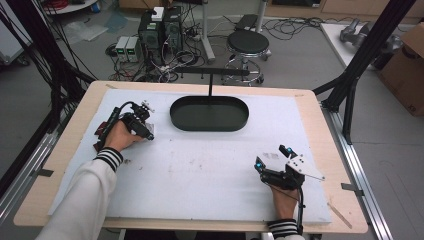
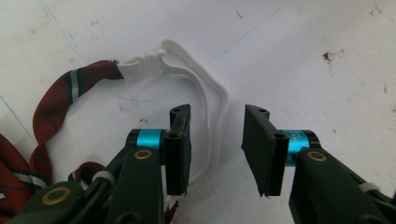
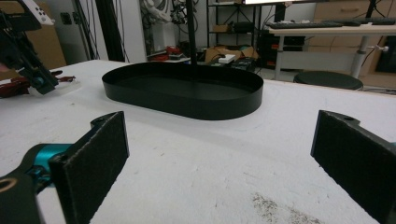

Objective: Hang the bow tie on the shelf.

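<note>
- left of the black oval tray (image 1: 209, 114), near the worktop (image 1: 200, 170) edge, lies a dark red striped tie (image 2: 56, 100) with a white plastic strap (image 2: 212, 116) joined to its end.
- left tool (image 2: 215, 149) stands over the strap, pointing down at the worktop; the strap runs up between its jaws, close by one pad. jaws stand at a narrow gap, and the pads do not yet press on the strap; nothing is held.
- right tool (image 1: 272, 157) rests on the worktop in front of the tray and to its right, well apart from the tie. its jaws stand wide, with nothing between them.
- tray stands bare; its thin upright post carries a crossbar with nothing hung on it.
- judgement: work is at an early stage. approach to the strap looks complete; the grasp itself is not made. lifting and placing the tie, probably at the tray or its bar, remains outstanding.
</note>
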`<state>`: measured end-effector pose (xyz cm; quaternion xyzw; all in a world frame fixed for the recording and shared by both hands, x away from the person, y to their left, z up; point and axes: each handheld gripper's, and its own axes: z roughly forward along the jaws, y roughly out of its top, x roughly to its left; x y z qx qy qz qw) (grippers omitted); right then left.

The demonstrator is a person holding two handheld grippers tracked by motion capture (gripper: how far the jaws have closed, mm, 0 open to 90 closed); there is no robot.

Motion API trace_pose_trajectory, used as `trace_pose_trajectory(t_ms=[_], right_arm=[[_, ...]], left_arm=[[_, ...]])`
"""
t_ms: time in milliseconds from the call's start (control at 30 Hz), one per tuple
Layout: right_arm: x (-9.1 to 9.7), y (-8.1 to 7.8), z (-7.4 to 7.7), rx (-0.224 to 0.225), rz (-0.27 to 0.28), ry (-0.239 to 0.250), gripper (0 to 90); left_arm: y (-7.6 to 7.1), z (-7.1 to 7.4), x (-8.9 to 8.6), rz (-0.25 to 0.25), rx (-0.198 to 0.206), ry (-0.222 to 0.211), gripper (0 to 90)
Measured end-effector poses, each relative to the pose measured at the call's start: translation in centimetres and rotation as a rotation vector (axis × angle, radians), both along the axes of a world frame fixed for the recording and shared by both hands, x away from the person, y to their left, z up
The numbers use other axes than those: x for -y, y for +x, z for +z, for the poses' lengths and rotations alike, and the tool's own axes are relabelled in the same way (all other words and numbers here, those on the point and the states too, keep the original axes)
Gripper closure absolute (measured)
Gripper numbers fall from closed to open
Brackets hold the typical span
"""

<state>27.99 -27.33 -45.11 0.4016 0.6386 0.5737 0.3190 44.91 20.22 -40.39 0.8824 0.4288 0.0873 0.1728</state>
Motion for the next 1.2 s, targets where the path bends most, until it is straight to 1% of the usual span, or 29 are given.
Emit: trace_pose_trajectory(t_ms=[100,200,367,467,600,667,700,833,967,1067,1133,1200], right_arm=[[0.0,0.0,0.0,0.0,0.0,0.0,3.1],[0.0,0.0,0.0,0.0,0.0,0.001,3.1],[0.0,0.0,0.0,0.002,0.001,0.003,3.1],[0.0,0.0,0.0,0.002,0.0,0.004,3.1],[0.0,0.0,0.0,0.001,0.001,0.005,3.1],[0.0,0.0,0.0,0.001,0.002,0.005,3.1],[0.0,0.0,0.0,0.003,0.001,0.005,3.1],[0.0,0.0,0.0,0.002,0.0,0.005,3.1],[0.0,0.0,0.0,0.006,0.001,0.003,3.1],[0.0,0.0,0.0,0.006,0.0,0.003,3.1],[0.0,0.0,0.0,0.006,0.0,0.003,3.1],[0.0,0.0,0.0,0.007,0.0,0.0,3.1]], left_arm=[[0.0,-0.1,0.0,0.001,-0.005,0.002,64.8],[0.1,-0.1,0.0,-0.001,-0.008,0.016,69.8],[0.2,-0.3,0.1,0.004,-0.015,0.024,71.6],[0.2,-0.4,0.2,0.002,-0.017,0.033,77.3],[0.3,-0.5,0.3,0.002,-0.024,0.037,79.6],[0.3,-0.5,0.3,0.003,-0.018,0.037,82.8],[0.3,-0.5,0.2,-0.001,-0.015,0.044,85.5],[0.2,-0.5,0.1,-0.002,-0.017,0.037,86.8],[0.1,-0.3,-0.1,-0.002,-0.004,0.025,86.9],[0.0,0.0,-0.4,-0.005,0.014,-0.005,87.0],[-0.2,0.4,-0.7,0.001,0.039,-0.034,87.0],[-0.3,0.7,-1.0,0.003,0.055,-0.046,87.0]])
